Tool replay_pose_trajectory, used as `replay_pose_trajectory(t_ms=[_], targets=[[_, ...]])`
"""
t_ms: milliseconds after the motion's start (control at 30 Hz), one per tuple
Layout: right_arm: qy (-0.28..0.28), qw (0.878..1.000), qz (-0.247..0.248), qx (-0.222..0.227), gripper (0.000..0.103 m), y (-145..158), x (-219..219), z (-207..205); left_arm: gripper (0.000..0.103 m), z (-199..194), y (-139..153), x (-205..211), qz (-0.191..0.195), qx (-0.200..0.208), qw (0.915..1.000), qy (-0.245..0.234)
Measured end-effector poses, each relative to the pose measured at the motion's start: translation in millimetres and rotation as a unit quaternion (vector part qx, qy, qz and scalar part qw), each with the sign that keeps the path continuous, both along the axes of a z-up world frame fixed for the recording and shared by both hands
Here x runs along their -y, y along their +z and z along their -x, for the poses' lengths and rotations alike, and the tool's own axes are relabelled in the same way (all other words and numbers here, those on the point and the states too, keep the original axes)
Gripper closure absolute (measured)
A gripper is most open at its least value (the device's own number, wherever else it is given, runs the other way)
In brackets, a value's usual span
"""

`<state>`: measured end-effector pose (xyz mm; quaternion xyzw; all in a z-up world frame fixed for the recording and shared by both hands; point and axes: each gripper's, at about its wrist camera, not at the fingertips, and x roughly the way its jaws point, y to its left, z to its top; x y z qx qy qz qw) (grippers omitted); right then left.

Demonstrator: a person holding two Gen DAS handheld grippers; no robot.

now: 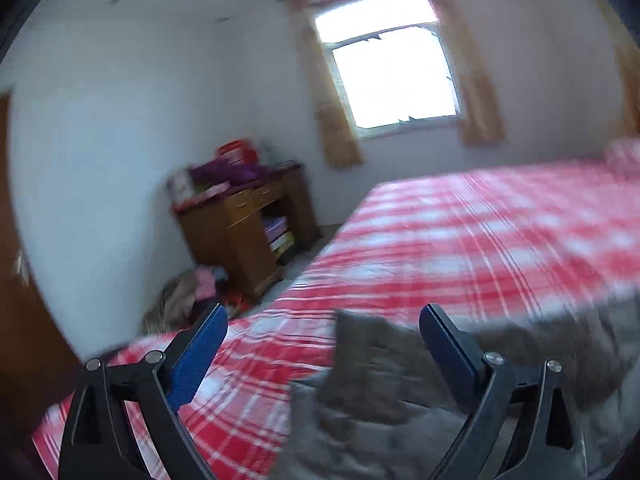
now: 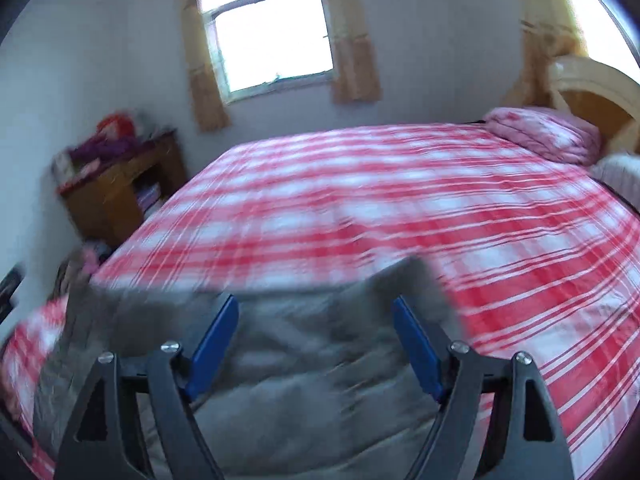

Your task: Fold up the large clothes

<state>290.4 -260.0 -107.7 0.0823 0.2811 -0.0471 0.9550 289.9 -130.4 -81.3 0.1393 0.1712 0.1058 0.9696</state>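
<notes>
A grey garment (image 2: 288, 360) is spread on the near edge of the bed (image 2: 360, 200), seemingly partly folded; further folds are probably needed. Nothing is gripped: the left gripper (image 1: 324, 344) and right gripper (image 2: 314, 340) are held wide apart.

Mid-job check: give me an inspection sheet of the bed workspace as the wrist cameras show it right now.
Surface: bed with red-and-white plaid sheet, spread flat.
Job's things: grey garment lying rumpled at the near edge of the bed; both views are blurred, so its folds are unclear.
Clutter: pink folded quilt at the headboard end; pile of clothes on the floor by the wooden desk, whose top is stacked with items.
Grippers: left gripper open, nothing held; right gripper open above the garment, pads not pressing it.
Cables: nothing seen.
Surroundings: window with curtains, white walls, wooden headboard.
</notes>
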Motion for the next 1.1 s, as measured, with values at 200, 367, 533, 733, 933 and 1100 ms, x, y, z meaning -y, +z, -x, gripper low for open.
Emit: replay_pose_trajectory(t_ms=[200,367,533,733,933,1100], targets=[[0.04,0.997,0.054,-0.033,0.021,-32,-44,-26,0.006,-48,-58,28,-0.095,-0.048,0.9939,0.027],[0.03,0.996,0.06,-0.066,0.02,-51,-27,-57,0.005,-105,-87,-30,0.032,-0.163,0.9804,0.106],[0.022,0.997,0.029,-0.075,0.02,-76,-16,-68,0.004,-116,-100,-26,0.03,-0.163,0.9802,0.108],[0.025,0.996,0.008,-0.08,0.018,-85,-10,-75,0.001,-127,-111,-27,0.038,-0.189,0.9749,0.112],[0.016,0.995,0.005,-0.099,0.018,-92,-11,-79,0.001,-133,-118,-23,0.025,-0.203,0.9728,0.11],[0.01,0.993,0.009,-0.117,0.017,-96,-13,-82,0.001,-136,-122,-19,0.01,-0.21,0.9711,0.114]])
